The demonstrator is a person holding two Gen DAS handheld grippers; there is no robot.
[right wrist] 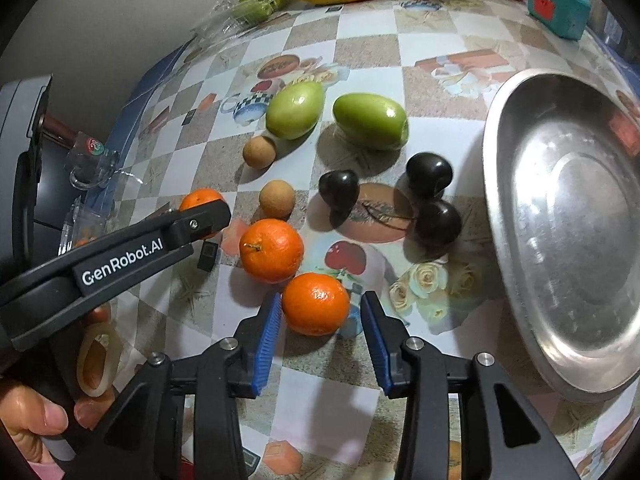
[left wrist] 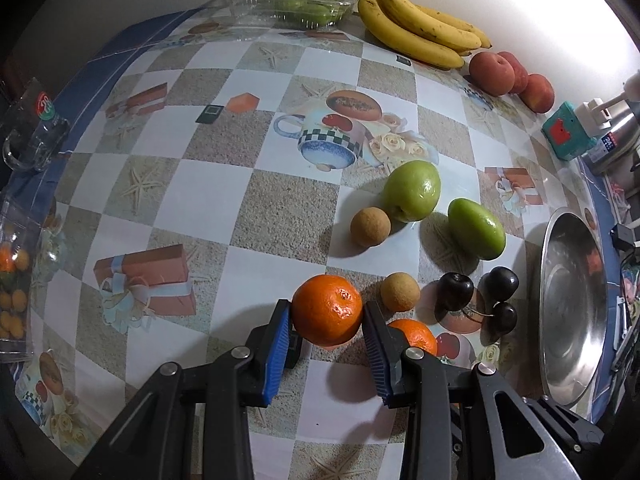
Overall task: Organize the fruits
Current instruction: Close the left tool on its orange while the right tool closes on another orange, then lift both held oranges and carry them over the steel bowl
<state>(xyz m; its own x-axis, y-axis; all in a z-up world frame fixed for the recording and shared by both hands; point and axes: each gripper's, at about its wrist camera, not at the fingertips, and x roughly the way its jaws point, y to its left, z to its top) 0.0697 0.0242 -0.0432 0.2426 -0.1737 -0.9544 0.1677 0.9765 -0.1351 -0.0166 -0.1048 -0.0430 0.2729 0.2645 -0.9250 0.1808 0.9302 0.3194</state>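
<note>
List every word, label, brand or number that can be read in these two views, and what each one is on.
"GenRobot.AI": white lettering on the arm of the left gripper, seen in the right wrist view.
"24": on a small label on the steel flask; the rest is too small to read.
Round red and green sticker on the glass mug: blurred, unreadable.
Red mark on the teal box: a picture, no readable text.

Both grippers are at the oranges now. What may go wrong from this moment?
1. The right gripper stands open around the nearest orange; a gap shows at one pad, so lifting now may leave it behind or roll it.
2. The left gripper grips another orange close by; the two grippers may collide.
3. The dark fruits lie before the metal bowl; a low carry could knock them.
</note>
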